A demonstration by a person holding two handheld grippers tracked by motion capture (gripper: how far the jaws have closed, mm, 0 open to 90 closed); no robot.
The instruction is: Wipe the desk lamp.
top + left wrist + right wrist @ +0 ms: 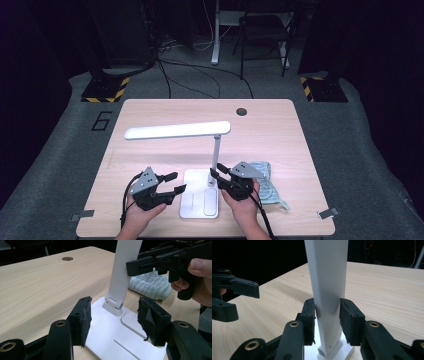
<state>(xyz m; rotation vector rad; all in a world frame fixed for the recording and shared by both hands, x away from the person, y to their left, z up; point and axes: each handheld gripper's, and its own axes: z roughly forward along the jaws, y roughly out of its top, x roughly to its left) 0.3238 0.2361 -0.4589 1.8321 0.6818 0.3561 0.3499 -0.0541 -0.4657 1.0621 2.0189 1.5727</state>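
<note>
My right tongs clamp the white plastic desk lamp's upright stem mid-surface, left tongs apart over its base; next, prob fold w/ base pinned.

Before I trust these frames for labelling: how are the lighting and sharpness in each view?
High view: table evenly lit, surroundings dark, image soft; the white lamp is bright but not blown out. Left gripper view: near pads slightly blurred, lamp base bright. Right gripper view: black background, the right gripper closed on the lamp arm, whose upper part looks washed out.
</note>
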